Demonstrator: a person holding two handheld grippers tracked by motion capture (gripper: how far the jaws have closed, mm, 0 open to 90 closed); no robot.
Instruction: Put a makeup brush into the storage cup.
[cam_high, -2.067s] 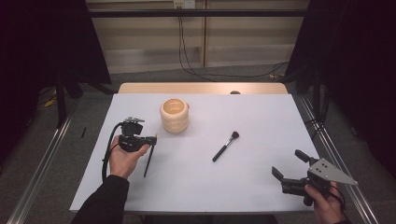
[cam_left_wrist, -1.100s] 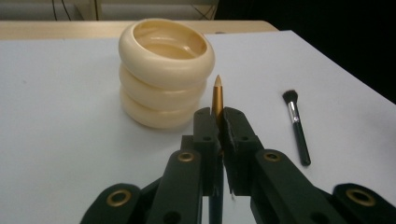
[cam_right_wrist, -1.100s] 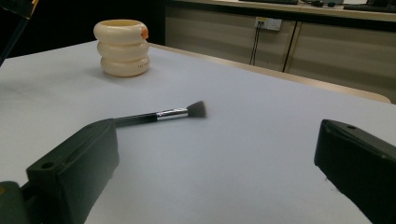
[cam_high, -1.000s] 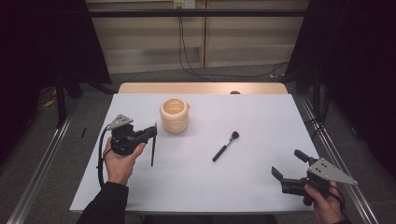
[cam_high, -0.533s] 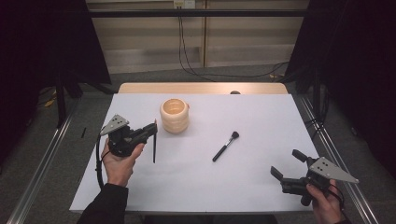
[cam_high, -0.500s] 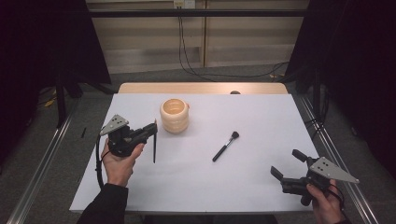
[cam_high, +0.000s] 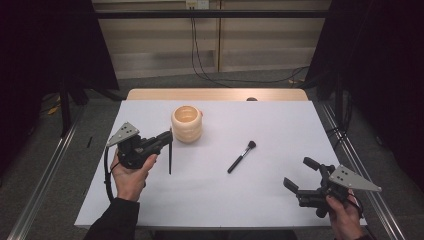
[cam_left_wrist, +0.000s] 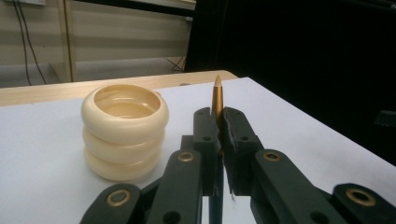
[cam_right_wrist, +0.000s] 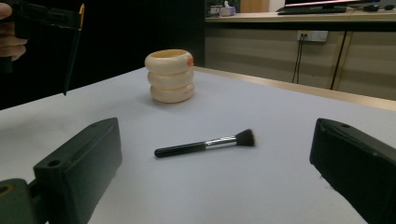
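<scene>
We are noting the left gripper (cam_high: 167, 137) clamping 1 gold-tipped pencil (cam_high: 170, 159) upright, at 8 o'clock of the ringed holder (cam_high: 187, 123). Right gripper (cam_high: 301, 174) is resting agape. Next, we judge, lifting over the rim.

Makeup brush (cam_high: 242, 156) on white table (cam_high: 280, 125)

over a white table (cam_high: 280, 125), the left gripper (cam_high: 167, 136) clamps a thin dark pencil (cam_high: 170, 159) that hangs upright just beside a cream ringed cup (cam_high: 187, 124); a makeup brush (cam_high: 241, 157) lies mid-table, the right gripper (cam_high: 300, 175) gaping near the front edge.
</scene>
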